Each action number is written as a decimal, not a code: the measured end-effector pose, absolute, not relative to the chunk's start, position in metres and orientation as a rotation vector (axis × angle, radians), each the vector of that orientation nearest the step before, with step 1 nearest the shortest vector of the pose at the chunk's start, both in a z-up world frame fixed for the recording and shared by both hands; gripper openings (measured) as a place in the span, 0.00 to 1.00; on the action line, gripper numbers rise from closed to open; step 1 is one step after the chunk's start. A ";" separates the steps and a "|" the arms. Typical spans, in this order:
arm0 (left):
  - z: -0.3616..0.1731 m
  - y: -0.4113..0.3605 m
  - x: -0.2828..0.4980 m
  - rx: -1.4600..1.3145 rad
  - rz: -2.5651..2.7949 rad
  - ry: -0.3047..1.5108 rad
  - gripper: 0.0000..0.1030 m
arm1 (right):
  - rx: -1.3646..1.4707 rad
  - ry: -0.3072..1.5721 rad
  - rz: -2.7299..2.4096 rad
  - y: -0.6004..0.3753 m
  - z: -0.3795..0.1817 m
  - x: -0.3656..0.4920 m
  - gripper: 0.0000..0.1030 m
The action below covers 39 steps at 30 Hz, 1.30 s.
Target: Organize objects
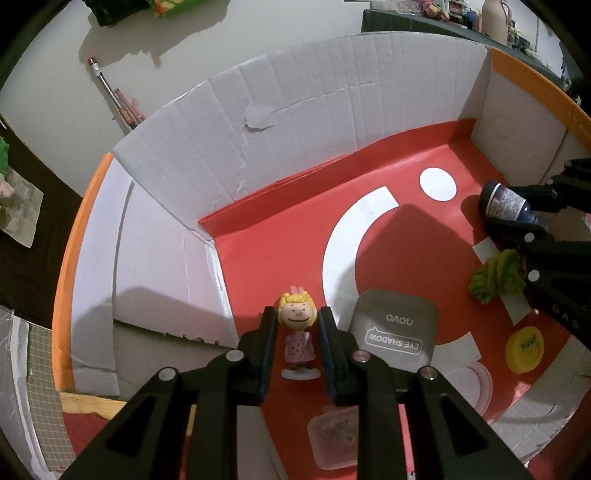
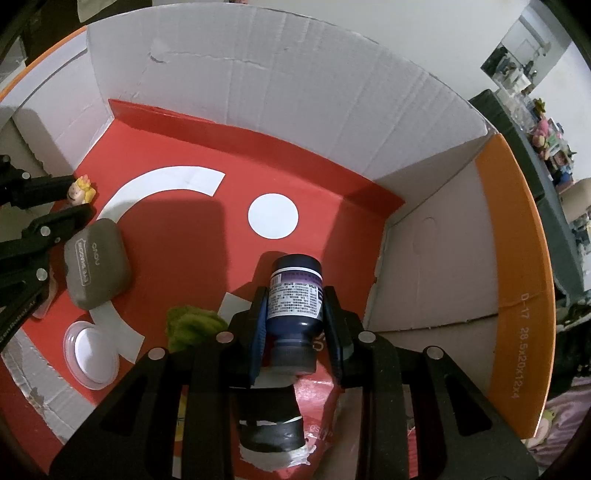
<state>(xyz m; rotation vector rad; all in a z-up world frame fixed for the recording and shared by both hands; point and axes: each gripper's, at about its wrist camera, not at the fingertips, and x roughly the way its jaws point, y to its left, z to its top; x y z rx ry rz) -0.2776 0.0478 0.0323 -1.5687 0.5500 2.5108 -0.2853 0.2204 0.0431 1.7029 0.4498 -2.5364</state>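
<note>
While inside the red-floored cardboard box (image 1: 184, 155): left tongs (image 1: 295, 317) clamped on blonde doll figurine (image 1: 297, 332), upright near box's left wall; right tongs (image 2: 295, 299) clamped on dark blue bottle (image 2: 295, 295), near right wall. Between them, on box floor: grey eye-shadow case (image 2: 96, 264), green crumpled lump (image 2: 192, 326), white lid (image 2: 92, 354).

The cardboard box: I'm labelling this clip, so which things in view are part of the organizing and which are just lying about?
In the job:
- cardboard box
- figurine, held by left gripper
- dark bottle, held by right gripper
- eye shadow case
- green plush
- yellow lid
- white lid
- clear case

Lying about:
- pens outside the box
- beige flask
</note>
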 end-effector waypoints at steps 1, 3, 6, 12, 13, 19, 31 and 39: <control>0.032 0.050 -0.274 -1.570 2.510 0.548 0.24 | 1.705 0.446 -2.535 0.221 0.043 -0.285 0.26; 0.033 0.050 -0.273 -1.572 2.508 0.548 0.24 | 1.708 0.445 -2.533 0.225 0.043 -0.291 0.26; 0.033 0.051 -0.273 -1.572 2.508 0.548 0.24 | 1.708 0.456 -2.531 0.224 0.043 -0.292 0.26; 0.034 0.052 -0.272 -1.572 2.508 0.543 0.24 | 1.694 0.480 -2.542 0.225 0.042 -0.293 0.26; 0.035 0.053 -0.271 -1.572 2.507 0.543 0.24 | 1.692 0.484 -2.543 0.223 0.041 -0.291 0.26; 0.035 0.054 -0.268 -1.571 2.504 0.539 0.24 | 1.687 0.484 -2.550 0.220 0.040 -0.290 0.26; 0.039 0.064 -0.260 -1.574 2.500 0.529 0.24 | 1.684 0.505 -2.555 0.217 0.038 -0.288 0.26; 0.040 0.070 -0.257 -1.577 2.498 0.521 0.24 | 1.687 0.505 -2.555 0.217 0.038 -0.288 0.26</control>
